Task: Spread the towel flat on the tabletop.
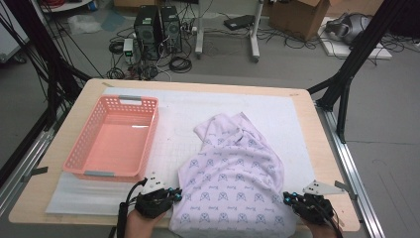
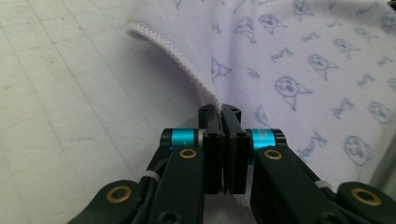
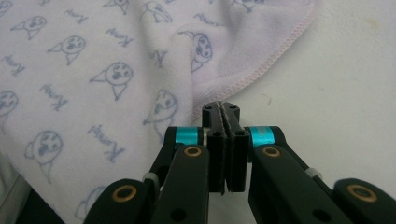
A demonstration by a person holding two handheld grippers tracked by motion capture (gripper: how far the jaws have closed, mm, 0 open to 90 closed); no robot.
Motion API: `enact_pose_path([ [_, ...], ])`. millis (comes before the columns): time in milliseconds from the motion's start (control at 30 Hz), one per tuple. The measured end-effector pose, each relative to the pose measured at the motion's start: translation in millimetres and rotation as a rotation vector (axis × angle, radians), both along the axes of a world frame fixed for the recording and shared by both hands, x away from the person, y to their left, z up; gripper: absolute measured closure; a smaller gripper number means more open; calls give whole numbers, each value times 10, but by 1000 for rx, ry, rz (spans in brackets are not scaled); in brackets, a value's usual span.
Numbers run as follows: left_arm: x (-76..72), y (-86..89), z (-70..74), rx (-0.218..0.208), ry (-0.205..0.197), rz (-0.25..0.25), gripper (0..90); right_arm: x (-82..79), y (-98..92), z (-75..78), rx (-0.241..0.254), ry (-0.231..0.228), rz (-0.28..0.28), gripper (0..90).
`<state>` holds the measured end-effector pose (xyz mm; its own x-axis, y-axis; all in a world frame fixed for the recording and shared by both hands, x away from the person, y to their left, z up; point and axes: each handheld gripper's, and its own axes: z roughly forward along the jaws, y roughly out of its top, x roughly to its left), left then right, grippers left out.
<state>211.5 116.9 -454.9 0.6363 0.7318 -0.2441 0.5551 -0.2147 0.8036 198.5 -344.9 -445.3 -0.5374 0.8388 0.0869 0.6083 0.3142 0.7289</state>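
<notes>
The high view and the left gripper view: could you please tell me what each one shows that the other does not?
The high view alone shows the pink basket, the right gripper at the towel's other edge, and the floor with cables. The left gripper view alone shows the jaws pressed together on the towel's stitched hem. Both share the left gripper, the printed towel and the white mat.

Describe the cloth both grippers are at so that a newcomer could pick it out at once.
On the white mat covering the wooden table, look right of the pink basket, toward the person's edge. The towel lies there rumpled, its near side edges pinched by the left gripper and the right gripper. It is the only fabric there: pale lilac with small blue animal faces and a stitched hem.
</notes>
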Motion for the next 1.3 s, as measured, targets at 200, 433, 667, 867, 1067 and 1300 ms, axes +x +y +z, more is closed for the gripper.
enact_pose_path([
  [200, 48, -32, 6, -20, -16, 33, 592, 17, -20, 25, 43, -48, -72, 585],
  [433, 170, -196, -8, 48, -28, 45, 588, 145, 148, -50, -5, -50, -49, 597],
  [667, 57, -172, -5, 52, -20, -3, 864, 100, 194, -8, -22, -31, 51, 881],
  [867, -114, -131, 27, 43, -7, -49, 865, -108, 25, 33, -36, -11, 60, 884],
  [1067, -176, -62, 61, -3, -64, -64, 677, -165, -94, 66, -7, -1, 26, 816],
  [1300, -23, 33, 88, -76, -122, 7, 482, 17, -163, 100, 70, -89, -50, 645],
])
